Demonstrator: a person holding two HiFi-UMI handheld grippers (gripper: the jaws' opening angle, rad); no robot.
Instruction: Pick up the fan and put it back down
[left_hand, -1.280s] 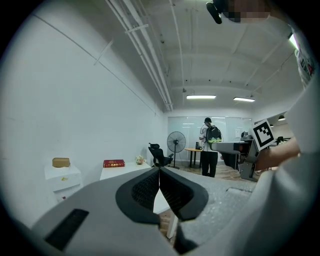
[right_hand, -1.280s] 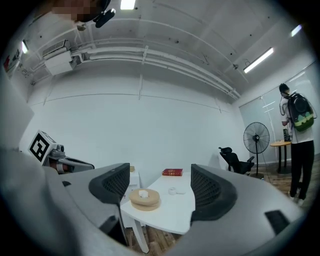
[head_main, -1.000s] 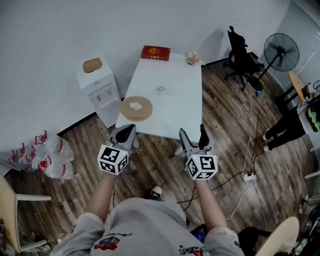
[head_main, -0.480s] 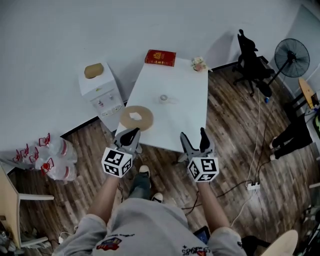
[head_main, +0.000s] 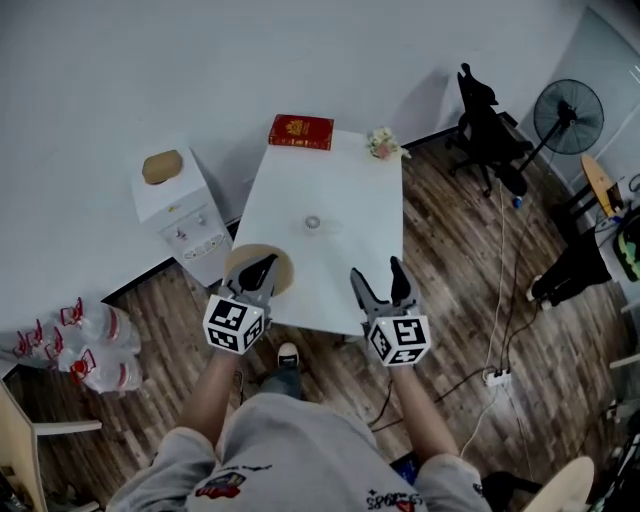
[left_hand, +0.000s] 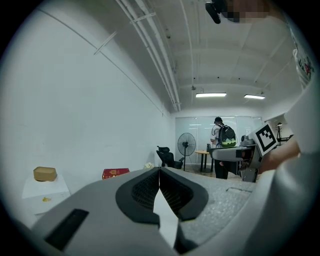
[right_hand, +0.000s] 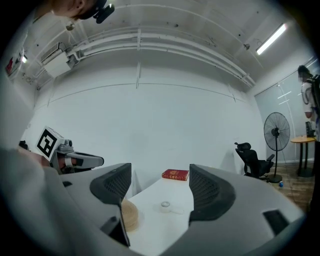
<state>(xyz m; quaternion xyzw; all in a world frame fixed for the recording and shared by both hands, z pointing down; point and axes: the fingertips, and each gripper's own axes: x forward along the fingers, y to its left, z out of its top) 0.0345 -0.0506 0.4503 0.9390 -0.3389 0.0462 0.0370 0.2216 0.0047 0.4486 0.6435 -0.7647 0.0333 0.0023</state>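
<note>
The small white fan (head_main: 314, 222) is lying flat near the middle of the white desk (head_main: 345, 200), untouched, its handle pointing toward 3 o'clock. You are holding both tools over the desk's near edge, well apart from the fan. Your left hand-held gripper (head_main: 258, 270) is hovering at the fan's 7 o'clock with its jaws pressed together and nothing between them. Its tip is overlapping a round tan disc (head_main: 284, 268) at the desk's near-left corner. Your right hand-held gripper (head_main: 377, 275) is hovering at the fan's 5 o'clock, jaws spread wide and empty. The right gripper view is framing the fan (right_hand: 165, 205) in the gap between them, far off on the desk.

A red box (head_main: 300, 131) is sitting at the desk's far edge, at the fan's 12 o'clock. A small bunch of flowers (head_main: 383, 144) is resting at its 1 o'clock, on the far-right corner. Off the desk, a white water dispenser (head_main: 180, 215) is standing at 9 o'clock against the wall. A black office chair (head_main: 485, 110) and a pedestal fan (head_main: 568, 115) are standing at 2 o'clock on the wooden floor (head_main: 460, 270).
</note>
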